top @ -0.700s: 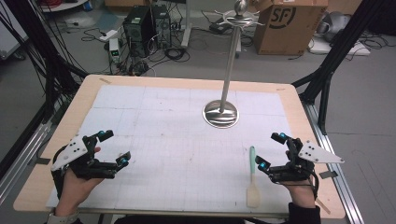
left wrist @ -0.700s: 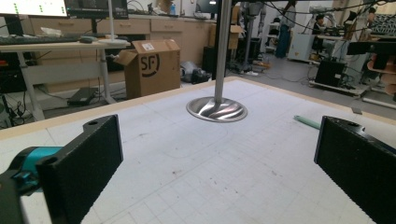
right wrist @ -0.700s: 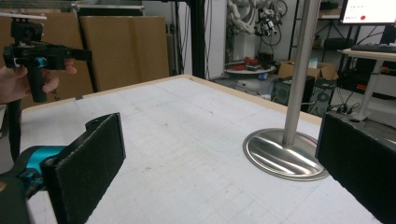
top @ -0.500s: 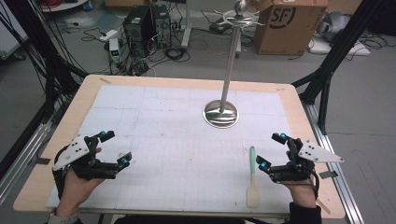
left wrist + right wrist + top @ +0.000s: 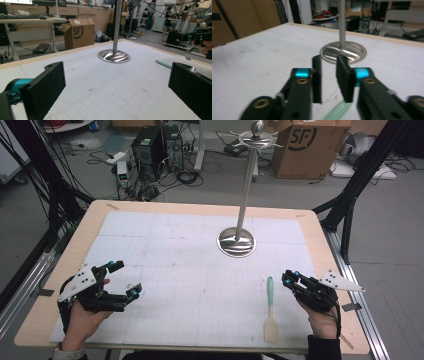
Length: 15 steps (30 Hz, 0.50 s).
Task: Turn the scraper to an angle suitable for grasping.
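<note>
Hovering at the near right of the table, the right gripper has its jaws drawn nearly together with nothing between them; in the right gripper view there's just a slim gap of mat showing. Compared with a moment ago, the hand has hardly budged, so no pickup has begun. The spatula lies flat just to that gripper's left, mint handle pointing up the table, pale blade toward the near edge, untouched; its handle tip peeks in below the jaws. Over on the other side, the left gripper rests wide open and empty. The metal stand waits mid-table, hooks up top. I'd say those right jaws must open again before any grab.
</note>
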Motion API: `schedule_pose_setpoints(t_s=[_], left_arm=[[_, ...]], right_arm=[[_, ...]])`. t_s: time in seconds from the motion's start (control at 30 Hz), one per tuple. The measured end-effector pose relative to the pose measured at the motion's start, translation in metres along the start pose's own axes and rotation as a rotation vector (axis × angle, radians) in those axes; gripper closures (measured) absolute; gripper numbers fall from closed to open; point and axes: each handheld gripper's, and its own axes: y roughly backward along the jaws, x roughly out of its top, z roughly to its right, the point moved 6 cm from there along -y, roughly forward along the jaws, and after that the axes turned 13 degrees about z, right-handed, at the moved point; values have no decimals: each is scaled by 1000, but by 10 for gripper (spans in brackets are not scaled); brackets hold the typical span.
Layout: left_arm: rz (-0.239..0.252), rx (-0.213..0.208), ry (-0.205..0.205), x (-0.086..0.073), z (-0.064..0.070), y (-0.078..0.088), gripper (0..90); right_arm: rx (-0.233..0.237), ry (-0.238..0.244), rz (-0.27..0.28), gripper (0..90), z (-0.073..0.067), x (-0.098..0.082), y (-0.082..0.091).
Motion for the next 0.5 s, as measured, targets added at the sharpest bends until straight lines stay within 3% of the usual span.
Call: schedule_pose_setpoints(t_s=[0.13, 0.3, 0.5], left_arm=[[1, 2, 6, -1, -1, 0, 17], [-9, -3, 7, -3, 0, -1, 17], [-20, -1, 12, -4, -1, -1, 17]], right_arm=[[-17, -29, -24, 894, 5, -8, -1], [-16, -15, -86, 895, 5, -19, -7], [-39, 25, -198, 895, 3, -33, -18]])
